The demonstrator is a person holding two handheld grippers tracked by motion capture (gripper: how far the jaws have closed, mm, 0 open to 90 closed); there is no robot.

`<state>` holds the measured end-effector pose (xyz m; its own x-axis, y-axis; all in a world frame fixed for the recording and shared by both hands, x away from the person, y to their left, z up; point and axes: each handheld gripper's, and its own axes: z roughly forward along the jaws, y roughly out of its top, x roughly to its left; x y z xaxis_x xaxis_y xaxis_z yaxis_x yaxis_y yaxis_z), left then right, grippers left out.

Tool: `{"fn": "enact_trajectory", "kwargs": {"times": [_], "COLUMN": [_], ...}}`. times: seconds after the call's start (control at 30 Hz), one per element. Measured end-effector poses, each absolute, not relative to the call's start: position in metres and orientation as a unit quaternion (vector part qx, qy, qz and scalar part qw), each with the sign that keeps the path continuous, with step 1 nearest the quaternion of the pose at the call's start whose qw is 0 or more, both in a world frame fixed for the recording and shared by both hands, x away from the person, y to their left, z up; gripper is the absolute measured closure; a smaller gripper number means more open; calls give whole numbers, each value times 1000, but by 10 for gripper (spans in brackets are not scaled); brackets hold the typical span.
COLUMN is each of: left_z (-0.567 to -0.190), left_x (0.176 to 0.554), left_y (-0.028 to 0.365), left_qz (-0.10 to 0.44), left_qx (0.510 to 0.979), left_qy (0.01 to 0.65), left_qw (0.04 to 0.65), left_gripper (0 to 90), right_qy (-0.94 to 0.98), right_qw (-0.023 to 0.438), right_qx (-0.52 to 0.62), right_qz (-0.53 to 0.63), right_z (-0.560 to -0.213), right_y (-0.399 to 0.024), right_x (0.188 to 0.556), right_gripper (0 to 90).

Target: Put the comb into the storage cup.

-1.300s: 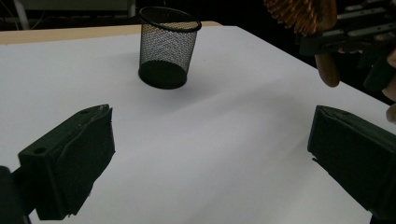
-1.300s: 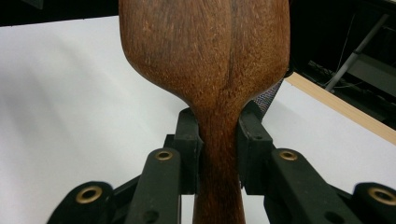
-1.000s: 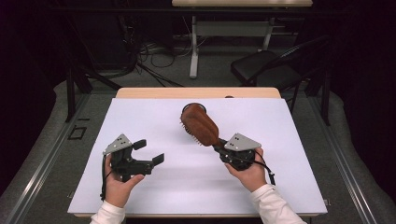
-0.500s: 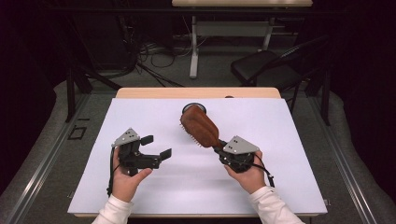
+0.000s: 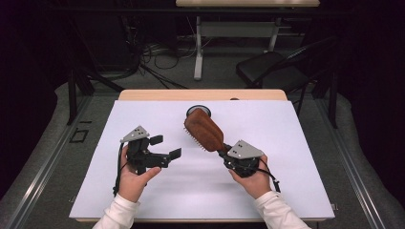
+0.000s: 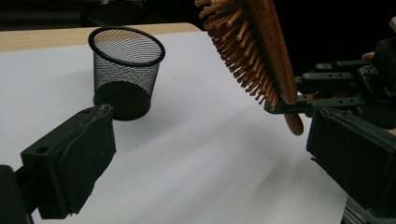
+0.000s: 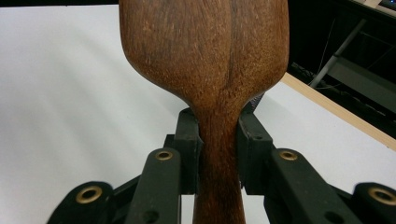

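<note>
- The wooden hairbrush is held above the white table sheet, head slanting up and away toward the mesh pen cup; in the high view the head hides most of the cup, leaving part of its dark rim.
- The right gripper is clamped on the handle; the right gripper view shows both black pads pressing the brush neck, head cut off at the top.
- The left gripper hovers with jaws wide apart and nothing between them, beside the brush and apart from it.
- The left gripper view shows the whole cup upright and the wooden bristles.
- Open white sheet lies in front of both hands and to each side; a strip of the wooden table edge shows beyond the sheet.
</note>
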<state>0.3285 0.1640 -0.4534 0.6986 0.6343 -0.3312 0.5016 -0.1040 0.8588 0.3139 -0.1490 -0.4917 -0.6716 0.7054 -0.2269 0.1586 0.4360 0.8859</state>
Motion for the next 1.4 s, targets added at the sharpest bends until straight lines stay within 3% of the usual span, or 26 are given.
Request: {"fn": "enact_trajectory", "kwargs": {"times": [0.93, 1.4], "left_z": [-436, -430], "left_x": [352, 362], "left_y": [148, 135], "left_qz": [-34, -39], "left_qx": [715, 722], "left_qy": [424, 427], "left_qw": [555, 544], "left_gripper": [39, 39], "right_qy": [790, 790], "right_qw": [303, 302], "right_qx": [267, 264], "right_qz": [461, 463], "right_z": [-494, -494], "right_y": [-147, -145], "right_x": [312, 310], "right_gripper": [729, 729]}}
